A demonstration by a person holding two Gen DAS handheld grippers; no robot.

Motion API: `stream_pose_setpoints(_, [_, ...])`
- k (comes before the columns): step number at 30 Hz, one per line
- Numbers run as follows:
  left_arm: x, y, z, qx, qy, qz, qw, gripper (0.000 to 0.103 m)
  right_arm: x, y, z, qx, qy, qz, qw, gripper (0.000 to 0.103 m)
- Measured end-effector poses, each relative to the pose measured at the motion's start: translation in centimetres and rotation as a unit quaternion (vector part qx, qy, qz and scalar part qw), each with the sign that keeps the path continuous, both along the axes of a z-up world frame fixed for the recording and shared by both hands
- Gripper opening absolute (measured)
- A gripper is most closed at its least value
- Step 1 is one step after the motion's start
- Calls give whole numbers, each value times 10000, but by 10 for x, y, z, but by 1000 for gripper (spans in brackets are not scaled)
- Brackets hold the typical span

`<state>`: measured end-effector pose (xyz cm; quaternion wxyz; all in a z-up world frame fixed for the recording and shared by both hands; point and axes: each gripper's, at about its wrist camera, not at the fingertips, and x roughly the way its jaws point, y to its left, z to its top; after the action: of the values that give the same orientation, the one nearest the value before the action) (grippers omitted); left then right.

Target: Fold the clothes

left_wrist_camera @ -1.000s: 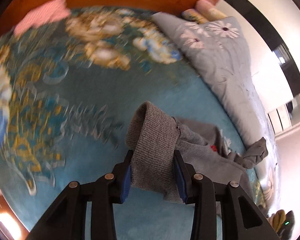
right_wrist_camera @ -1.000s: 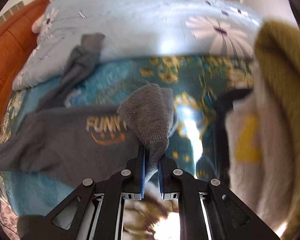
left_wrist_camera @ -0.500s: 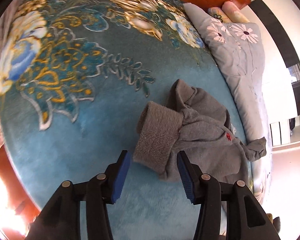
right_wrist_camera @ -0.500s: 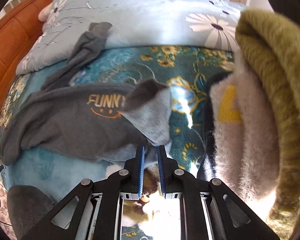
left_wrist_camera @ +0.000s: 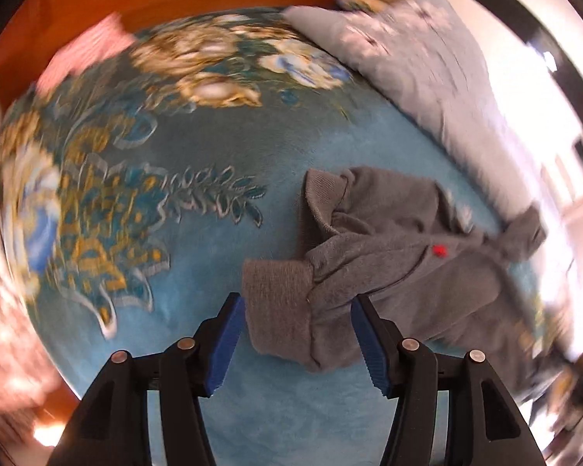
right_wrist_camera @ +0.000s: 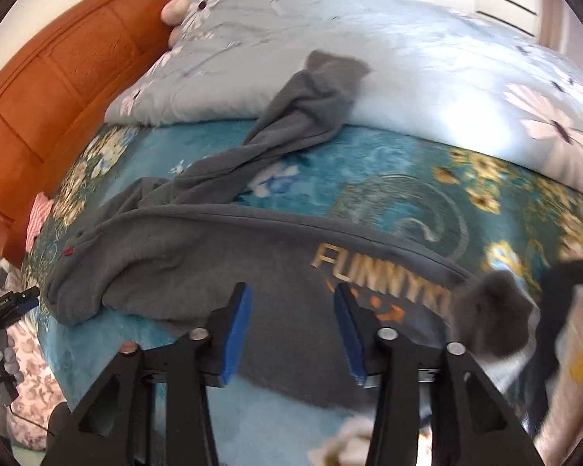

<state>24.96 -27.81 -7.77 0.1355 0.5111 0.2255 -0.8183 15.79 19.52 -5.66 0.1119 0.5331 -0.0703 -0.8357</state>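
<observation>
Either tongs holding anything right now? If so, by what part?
Nothing is held. The left tongs are open astride the ribbed cuff of the grey sweatshirt, pads apart from it. The right tongs are open over its body.

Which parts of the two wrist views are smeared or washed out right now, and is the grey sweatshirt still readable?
Left wrist view: blanket pattern and edges motion-smeared, right rim overexposed; grey sweatshirt fairly sharp. Right wrist view: sweatshirt lettering readable, glare on the pale quilt, right edge blurred.
</observation>
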Motion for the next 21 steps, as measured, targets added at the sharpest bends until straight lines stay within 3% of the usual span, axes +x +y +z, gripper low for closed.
stream_pose_setpoints(3, [-6,-1,-2,-145,-21,-387,9991,61,-30,-27,-10,131,-33,552,9984,51])
stream_pose_setpoints(6, [-14,-4,-6,-206,-30,-764,9969,65,-52,-54,-21,560,-11,1206,9911,57])
stream_pose_setpoints(11, [-27,2,-12,-283,-141,-1425,9893,67,-75,-97,-42,1309,47,2258,9653,62])
stream_pose_setpoints(18, [-34,14,-20,-298,-413,-1952,9795,67,-91,-117,-67,1303,-432,2500,9585,62])
stream_pose_setpoints(21, [-36,19,-23,-304,-541,-2144,9748,66,-87,-124,-76,1299,-618,2537,9565,55])
